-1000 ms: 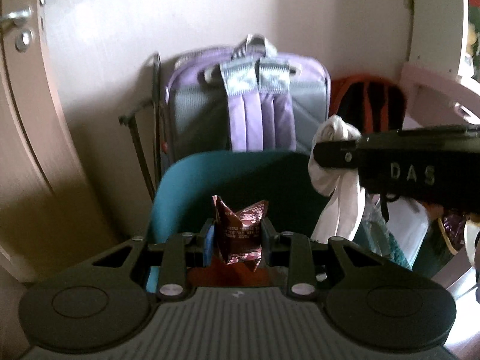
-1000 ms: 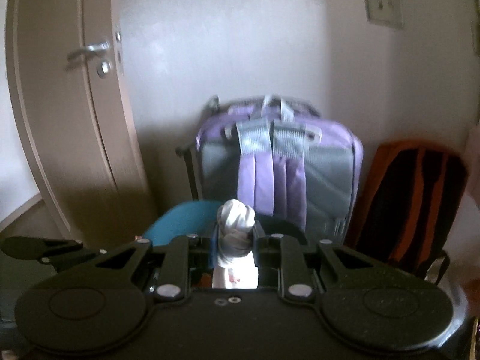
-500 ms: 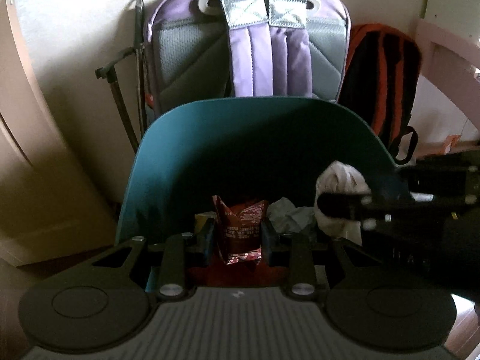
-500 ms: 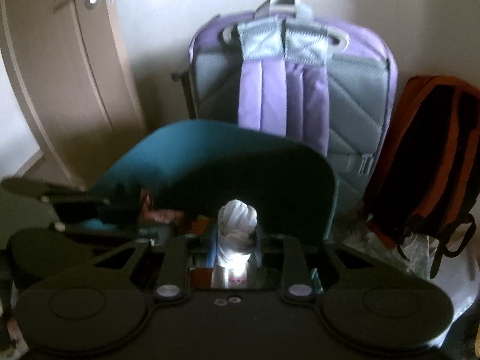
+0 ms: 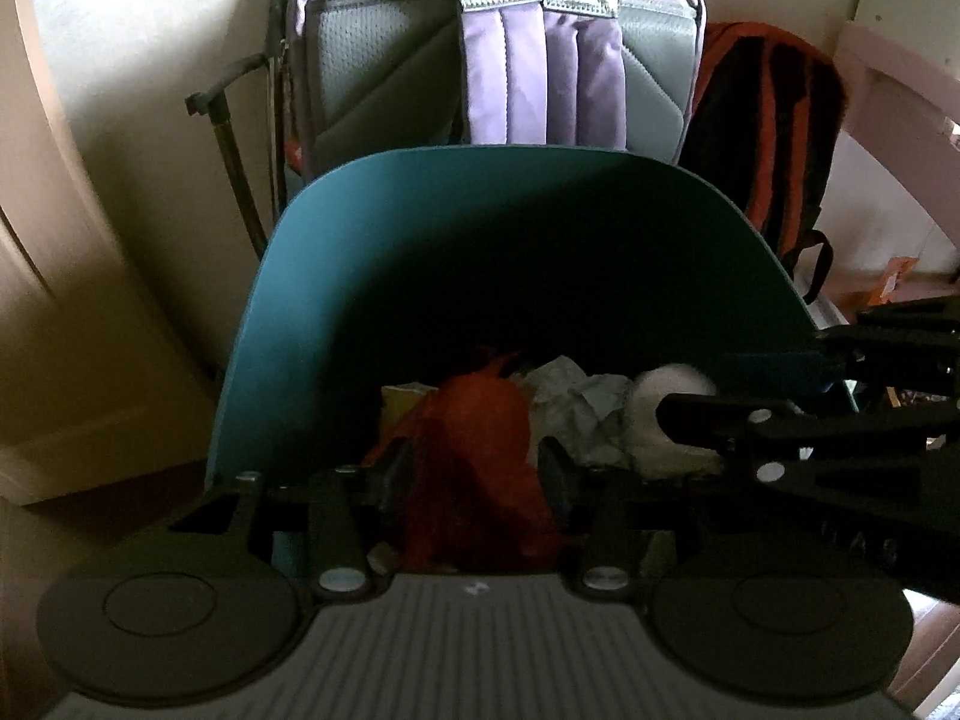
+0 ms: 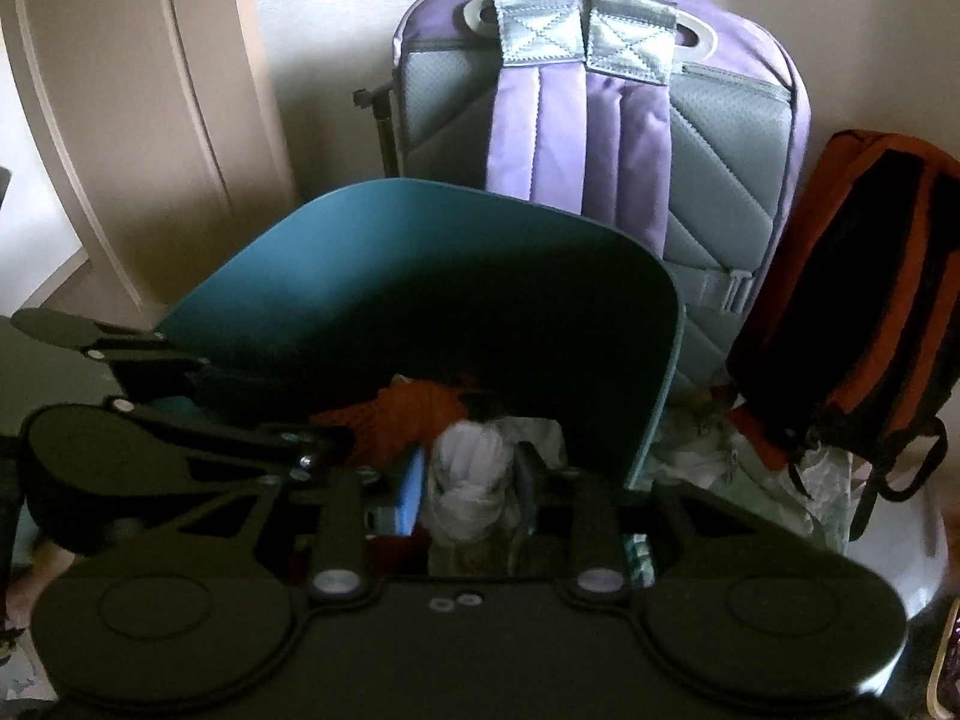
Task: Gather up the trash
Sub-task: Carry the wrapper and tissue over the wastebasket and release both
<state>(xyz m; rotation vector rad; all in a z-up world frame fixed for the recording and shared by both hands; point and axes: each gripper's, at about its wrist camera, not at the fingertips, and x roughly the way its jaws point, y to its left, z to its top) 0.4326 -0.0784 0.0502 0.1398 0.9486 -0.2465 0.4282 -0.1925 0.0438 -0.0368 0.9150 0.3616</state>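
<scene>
Over the teal bin, the left gripper has just been opening its jaws, the red wrapper loose between them. The right gripper, also just opening, stands released around the white wad. Behind the bin a purple backpack and an orange-black bag lean on the wall.

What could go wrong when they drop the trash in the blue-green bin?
Both tongs' jaws have just been opening. The red wrapper is between the left tongs and the white wad between the right tongs; either might cling instead of dropping. The tongs are close over the teal bin, so they could bump and knock trash outside.
</scene>
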